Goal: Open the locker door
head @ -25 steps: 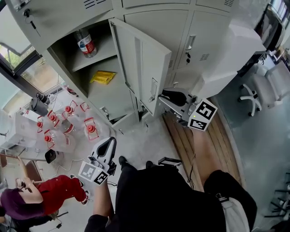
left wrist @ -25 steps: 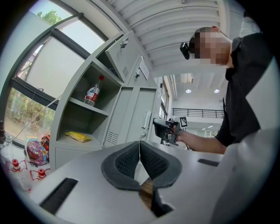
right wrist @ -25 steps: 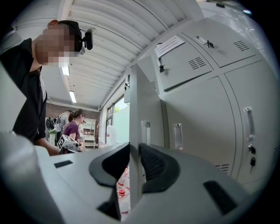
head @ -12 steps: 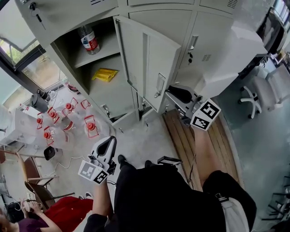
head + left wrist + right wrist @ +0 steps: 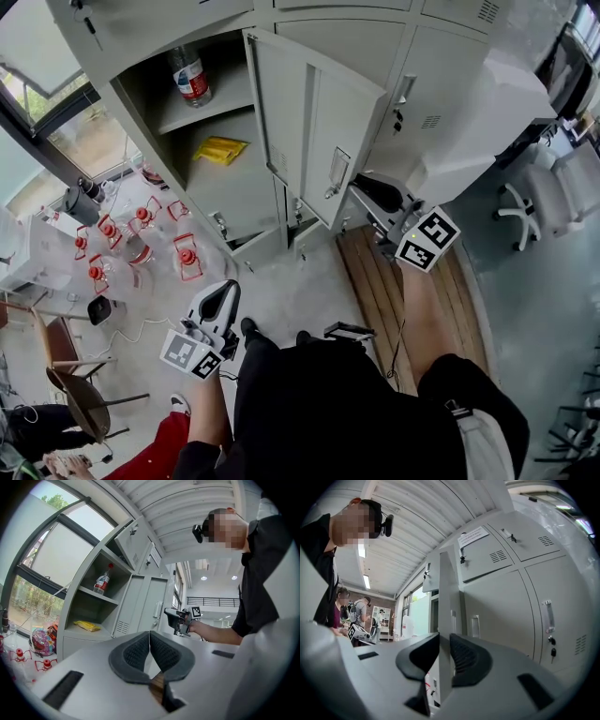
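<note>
**Locker door (image 5: pixel 314 122) stands swung wide, its free edge held in the right gripper (image 5: pixel 361 192).**

It's thin painted sheet metal, hinged beside the open compartment. I'd judge it stiff, light and easy to swing, though smooth enough to slide between pads. The bare outer edge near the handle (image 5: pixel 337 173) looks the best place to hold, farthest from the hinges. The right gripper has it there, one pad on each face of the edge. The left gripper (image 5: pixel 217 305) hangs low, well apart from the locker, jaws closed together on nothing. Inside sit a bottle (image 5: pixel 190 75) and a yellow packet (image 5: pixel 220 150).
</note>
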`<state>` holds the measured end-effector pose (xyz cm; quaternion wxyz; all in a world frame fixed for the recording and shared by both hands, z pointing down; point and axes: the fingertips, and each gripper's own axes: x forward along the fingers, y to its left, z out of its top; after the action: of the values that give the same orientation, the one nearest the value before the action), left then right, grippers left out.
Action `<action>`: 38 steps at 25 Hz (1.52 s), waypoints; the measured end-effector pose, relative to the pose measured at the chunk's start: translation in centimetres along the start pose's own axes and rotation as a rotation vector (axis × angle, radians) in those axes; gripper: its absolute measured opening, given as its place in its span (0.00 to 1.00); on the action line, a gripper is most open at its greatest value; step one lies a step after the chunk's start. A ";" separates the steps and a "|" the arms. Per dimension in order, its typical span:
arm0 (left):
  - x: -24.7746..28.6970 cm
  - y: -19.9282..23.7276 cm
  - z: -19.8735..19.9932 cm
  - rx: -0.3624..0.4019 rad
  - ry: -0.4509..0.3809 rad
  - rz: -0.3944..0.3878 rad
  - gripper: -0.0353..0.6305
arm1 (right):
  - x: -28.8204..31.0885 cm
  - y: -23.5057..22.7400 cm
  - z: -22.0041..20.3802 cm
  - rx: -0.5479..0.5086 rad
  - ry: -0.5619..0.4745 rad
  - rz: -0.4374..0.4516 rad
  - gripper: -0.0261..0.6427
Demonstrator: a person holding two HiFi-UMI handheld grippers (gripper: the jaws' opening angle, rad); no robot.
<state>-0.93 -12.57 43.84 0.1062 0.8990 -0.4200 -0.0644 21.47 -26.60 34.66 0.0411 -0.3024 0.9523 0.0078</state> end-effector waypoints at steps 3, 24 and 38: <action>-0.2 0.0 -0.1 -0.003 -0.003 0.002 0.08 | 0.0 0.2 0.0 -0.015 0.000 -0.008 0.16; -2.7 0.3 -0.3 0.000 -0.003 0.040 0.08 | -1.9 8.0 0.8 -0.046 -0.054 0.049 0.13; -3.3 -1.5 -2.0 0.015 0.026 0.020 0.08 | -1.8 17.5 -3.3 0.162 -0.037 0.294 0.06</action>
<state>-1.49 -8.83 45.45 0.1056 0.8963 -0.4279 -0.0488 12.58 -11.45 37.94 0.0813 -0.1555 0.9828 -0.0573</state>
